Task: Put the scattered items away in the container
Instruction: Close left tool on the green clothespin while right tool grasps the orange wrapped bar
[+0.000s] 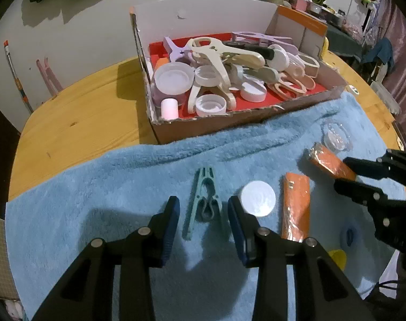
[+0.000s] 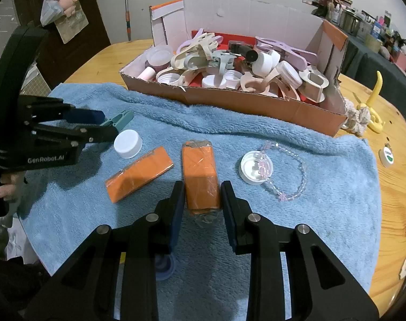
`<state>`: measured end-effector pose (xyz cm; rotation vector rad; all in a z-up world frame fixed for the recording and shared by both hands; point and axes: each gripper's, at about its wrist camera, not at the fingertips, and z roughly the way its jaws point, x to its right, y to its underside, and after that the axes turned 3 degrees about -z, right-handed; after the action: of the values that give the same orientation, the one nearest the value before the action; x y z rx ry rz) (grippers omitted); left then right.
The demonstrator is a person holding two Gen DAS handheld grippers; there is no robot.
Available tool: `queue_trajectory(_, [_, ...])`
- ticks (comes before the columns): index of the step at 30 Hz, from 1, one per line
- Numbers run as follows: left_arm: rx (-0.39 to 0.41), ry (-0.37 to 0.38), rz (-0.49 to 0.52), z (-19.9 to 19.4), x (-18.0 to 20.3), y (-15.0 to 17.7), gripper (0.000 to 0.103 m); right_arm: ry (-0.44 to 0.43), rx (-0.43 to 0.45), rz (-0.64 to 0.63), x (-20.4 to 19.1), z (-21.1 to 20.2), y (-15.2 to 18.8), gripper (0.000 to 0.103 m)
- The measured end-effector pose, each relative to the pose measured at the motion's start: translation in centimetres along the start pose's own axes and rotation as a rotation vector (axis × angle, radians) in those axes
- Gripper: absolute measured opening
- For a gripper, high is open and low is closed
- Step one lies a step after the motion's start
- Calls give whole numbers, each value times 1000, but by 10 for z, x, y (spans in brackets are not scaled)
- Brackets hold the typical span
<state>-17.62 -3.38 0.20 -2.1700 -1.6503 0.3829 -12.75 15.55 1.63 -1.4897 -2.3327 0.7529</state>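
Clothespin (image 1: 203, 200): teal plastic peg, lying flat on the blue towel (image 1: 95, 187), lower middle of the left wrist view, lined up between our left gripper (image 1: 203, 219)'s pads.
Left tongs: open; there's a gap on both sides of the peg, nothing squeezed yet.
How the peg handles: we reckon it's light, stiff and a bit slick. Best to pinch across the two long flat sides near the spring, not the thin tail end, or it may twist out.
Orange packet (image 2: 201, 179): foil-wrapped block, lower middle of the right wrist view, sitting between our right gripper (image 2: 201, 203)'s pads.
Right tongs: closed on that packet, pads against both sides.
How the packet handles: wrapper looks crinkly and slippery, the block probably firm. Mid-body hold seems fine.
Still loose: white cap (image 1: 257, 198), second orange packet (image 1: 296, 206), bead bracelet (image 2: 291, 171).
Box (image 1: 229, 127): cardboard, upper middle, already piled with pegs and lids.
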Motion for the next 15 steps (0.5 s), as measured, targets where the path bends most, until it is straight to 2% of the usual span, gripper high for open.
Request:
queue_trajectory(6, [-24, -1, 0, 12, 0, -5, 40, -1, -3, 5, 2, -1, 2, 26])
queue_trajectory(9, [-24, 15, 0, 11, 0, -5, 28, -3, -3, 8, 3, 0, 2, 26])
queue_trajectory(15, [-8, 8, -4, 9, 1, 0, 26, -8, 2, 20, 6, 0, 1, 26])
